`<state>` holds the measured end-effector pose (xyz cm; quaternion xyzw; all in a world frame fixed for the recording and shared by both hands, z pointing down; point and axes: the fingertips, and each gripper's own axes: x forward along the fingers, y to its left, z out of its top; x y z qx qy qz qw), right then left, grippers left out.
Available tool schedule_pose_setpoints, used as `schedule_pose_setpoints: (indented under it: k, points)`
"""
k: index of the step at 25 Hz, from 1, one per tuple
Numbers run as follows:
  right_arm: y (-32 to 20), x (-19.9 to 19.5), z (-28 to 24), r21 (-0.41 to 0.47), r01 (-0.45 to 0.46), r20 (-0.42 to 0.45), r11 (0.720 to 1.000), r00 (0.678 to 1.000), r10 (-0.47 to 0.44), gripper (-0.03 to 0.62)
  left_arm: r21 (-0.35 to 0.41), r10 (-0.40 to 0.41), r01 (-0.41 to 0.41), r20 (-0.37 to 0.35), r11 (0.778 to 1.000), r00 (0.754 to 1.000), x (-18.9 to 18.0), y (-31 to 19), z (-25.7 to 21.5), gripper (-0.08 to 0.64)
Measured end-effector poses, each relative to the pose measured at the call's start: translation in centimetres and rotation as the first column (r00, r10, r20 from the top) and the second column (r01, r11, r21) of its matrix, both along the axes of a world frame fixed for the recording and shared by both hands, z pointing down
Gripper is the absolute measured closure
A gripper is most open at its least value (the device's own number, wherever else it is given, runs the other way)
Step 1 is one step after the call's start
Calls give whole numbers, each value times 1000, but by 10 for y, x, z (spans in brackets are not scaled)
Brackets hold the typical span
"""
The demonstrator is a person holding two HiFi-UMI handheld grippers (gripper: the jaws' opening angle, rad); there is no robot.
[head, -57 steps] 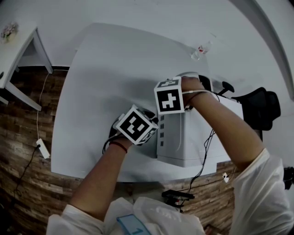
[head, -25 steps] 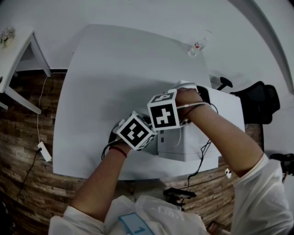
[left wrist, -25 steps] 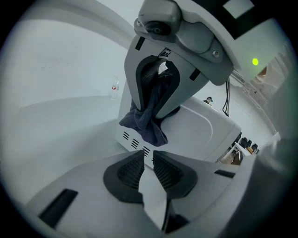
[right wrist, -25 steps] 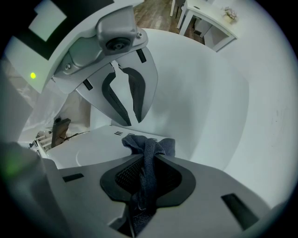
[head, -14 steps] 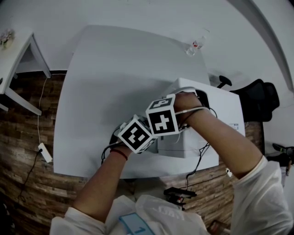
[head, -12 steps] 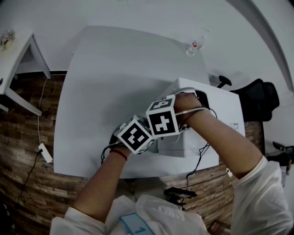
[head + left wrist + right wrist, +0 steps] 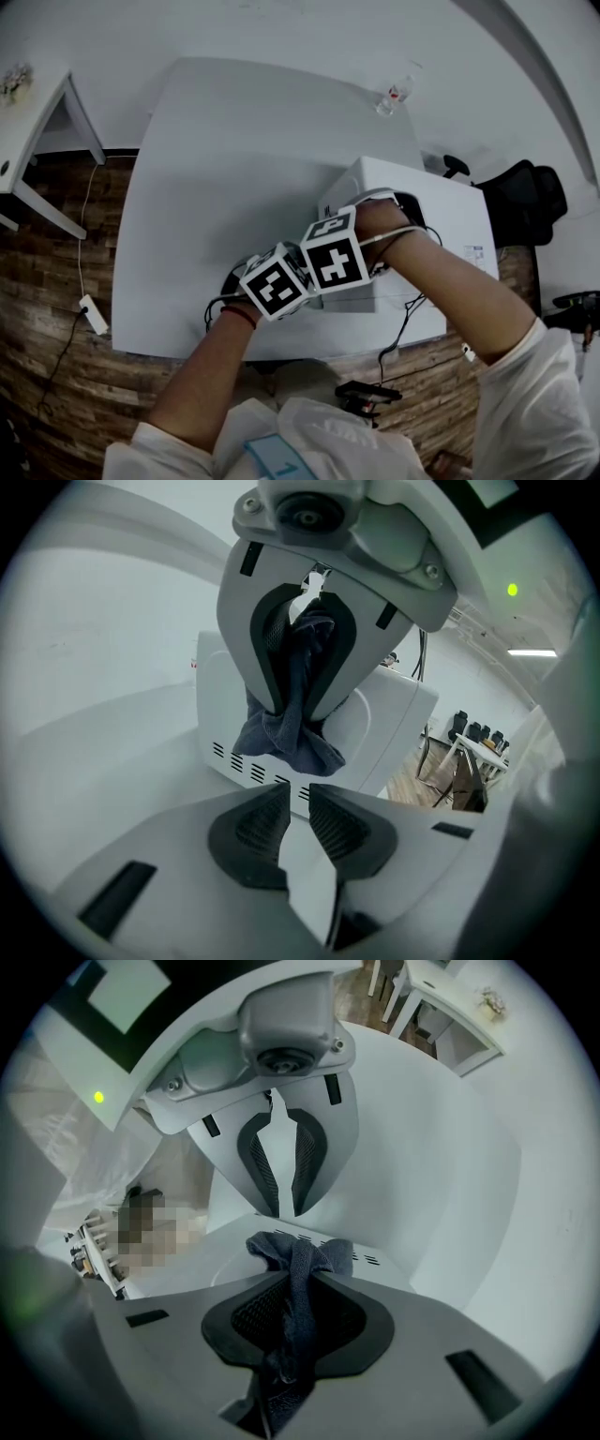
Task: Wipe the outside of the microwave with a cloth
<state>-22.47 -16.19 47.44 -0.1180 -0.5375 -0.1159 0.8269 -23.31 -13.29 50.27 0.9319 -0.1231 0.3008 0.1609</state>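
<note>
The microwave (image 7: 441, 202) stands at the near right of the white table (image 7: 234, 141). A dark blue cloth (image 7: 298, 1269) is bunched against its left side panel by the vent slots (image 7: 246, 766), pinched in the right gripper (image 7: 298, 1290). The left gripper (image 7: 297, 808) hovers just beside, its jaws nearly pressed together with nothing between them. The wiping seems under way on this panel. No view shows which faces are already done.
</note>
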Motion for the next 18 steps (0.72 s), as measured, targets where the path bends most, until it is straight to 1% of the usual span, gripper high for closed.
schedule_pose_setpoints:
  k: [3, 7, 12, 18]
  points:
    - [7, 0, 0, -3, 0, 1, 1000, 1000, 0, 508, 5, 16, -16, -6, 1000, 1000, 1, 8, 5, 499]
    - [19, -1, 0, -10, 4, 0, 1000, 1000, -4, 508, 28, 28, -28, 13, 999, 1000, -6, 18, 10, 499]
    - [31, -1, -1, -5, 5, -1, 1000, 1000, -5, 508, 14, 48, -49, 33, 999, 998, -7, 34, 20, 499]
    - [44, 1, 0, -5, 8, 1, 1000, 1000, -8, 508, 22, 50, -50, 25, 998, 998, -6, 41, 17, 499]
